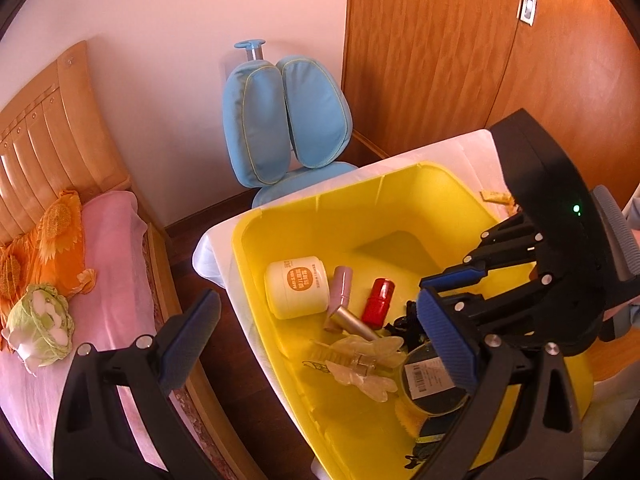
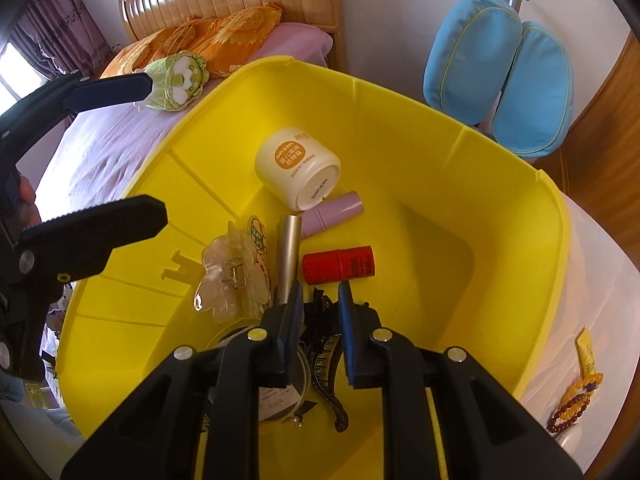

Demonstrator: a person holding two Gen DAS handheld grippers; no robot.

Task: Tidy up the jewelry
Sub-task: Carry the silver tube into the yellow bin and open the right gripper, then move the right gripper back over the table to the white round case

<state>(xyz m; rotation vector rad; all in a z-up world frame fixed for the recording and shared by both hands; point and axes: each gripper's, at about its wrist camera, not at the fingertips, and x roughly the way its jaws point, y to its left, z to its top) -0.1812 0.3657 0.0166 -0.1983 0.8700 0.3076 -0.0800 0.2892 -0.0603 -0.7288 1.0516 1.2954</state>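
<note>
A yellow bin [image 2: 400, 92] on a white-covered table holds a black claw clip [image 2: 332, 392], a clear hair clip [image 2: 228, 276], and a round tin [image 2: 280, 396] with a barcode label. My right gripper [image 2: 320, 312] reaches down into the bin. Its jaws stand a narrow gap apart right over the black clip's upper end, and I see no pad pressing on it. My left gripper [image 1: 318, 340] hovers wide open above the bin's near-left rim [image 1: 320, 200], holding nothing. Amber and dark red bead bracelets [image 2: 576, 400] lie on the table outside the bin.
The bin also holds a cream jar [image 2: 298, 168], a lilac tube [image 2: 336, 212], a silver tube [image 2: 288, 252] and a red tube [image 2: 340, 266]. A small yellow tube [image 2: 586, 352] lies by the bracelets. A bed [image 1: 116, 264] with a cabbage plush [image 1: 40, 320], a blue chair [image 1: 288, 120] and a wooden wardrobe [image 1: 440, 60] surround the table.
</note>
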